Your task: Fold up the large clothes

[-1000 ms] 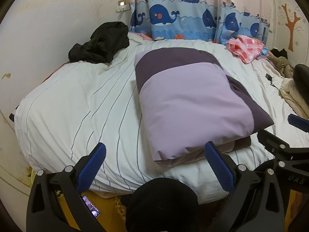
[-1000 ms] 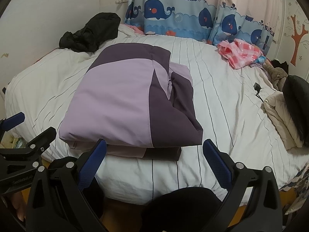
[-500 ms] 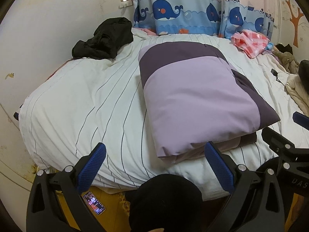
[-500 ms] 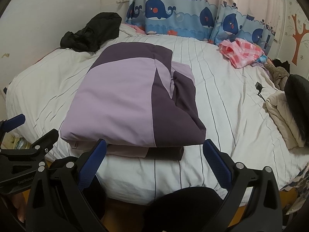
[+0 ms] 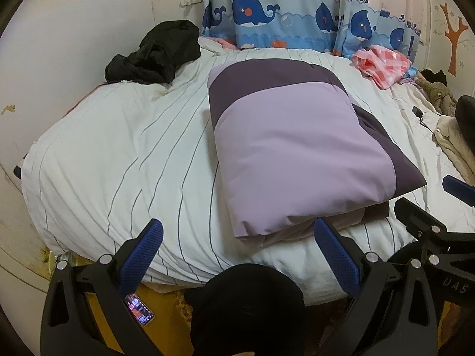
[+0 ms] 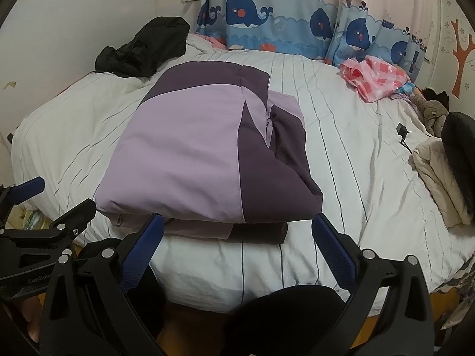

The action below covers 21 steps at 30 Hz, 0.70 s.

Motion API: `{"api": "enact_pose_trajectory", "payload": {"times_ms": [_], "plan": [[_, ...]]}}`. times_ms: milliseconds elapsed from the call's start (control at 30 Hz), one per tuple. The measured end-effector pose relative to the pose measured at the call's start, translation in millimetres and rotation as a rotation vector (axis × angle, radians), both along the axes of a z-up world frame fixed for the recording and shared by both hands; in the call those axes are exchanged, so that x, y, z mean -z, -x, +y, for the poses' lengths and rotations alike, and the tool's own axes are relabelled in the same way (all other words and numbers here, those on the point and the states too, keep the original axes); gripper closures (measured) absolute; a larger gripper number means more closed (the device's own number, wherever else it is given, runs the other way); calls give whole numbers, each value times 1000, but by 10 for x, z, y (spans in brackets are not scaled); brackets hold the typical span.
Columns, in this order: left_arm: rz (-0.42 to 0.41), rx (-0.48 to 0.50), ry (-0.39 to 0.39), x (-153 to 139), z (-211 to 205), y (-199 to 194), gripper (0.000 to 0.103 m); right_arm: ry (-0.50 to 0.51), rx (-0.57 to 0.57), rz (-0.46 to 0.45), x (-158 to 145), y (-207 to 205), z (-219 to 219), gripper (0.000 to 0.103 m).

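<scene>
The folded purple jacket (image 5: 297, 148) is lying in the same spot on the striped bed (image 5: 124, 160), near its front edge. Both the left gripper (image 5: 237, 255) and the right gripper (image 6: 237, 249) are hanging wide open and empty, having pulled back slightly from the bed since a second ago.

Each gripper (image 5: 237, 255) (image 6: 237, 250) is built of black angular frames, fitted with 2 blue textured pads (image 5: 335, 259) and silver screws.
</scene>
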<state>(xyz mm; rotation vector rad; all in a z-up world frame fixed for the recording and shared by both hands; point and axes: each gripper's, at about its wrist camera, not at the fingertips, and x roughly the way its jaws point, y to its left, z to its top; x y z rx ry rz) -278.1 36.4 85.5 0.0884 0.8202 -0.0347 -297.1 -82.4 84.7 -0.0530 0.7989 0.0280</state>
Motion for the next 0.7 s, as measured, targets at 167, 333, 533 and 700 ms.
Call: {"api": "enact_pose_trajectory", "payload": {"times_ms": [167, 333, 533, 700], "plan": [[25, -15, -26, 49, 0, -29, 5, -3, -4, 5, 8, -8, -2, 7], [49, -11, 6, 70, 39, -53, 5, -7, -5, 8, 12, -9, -5, 7], [51, -7, 10, 69, 42, -48, 5, -10, -6, 12, 24, -9, 0, 7], [70, -4, 34, 87, 72, -77, 5, -14, -6, 16, 42, -7, -3, 7]]}}
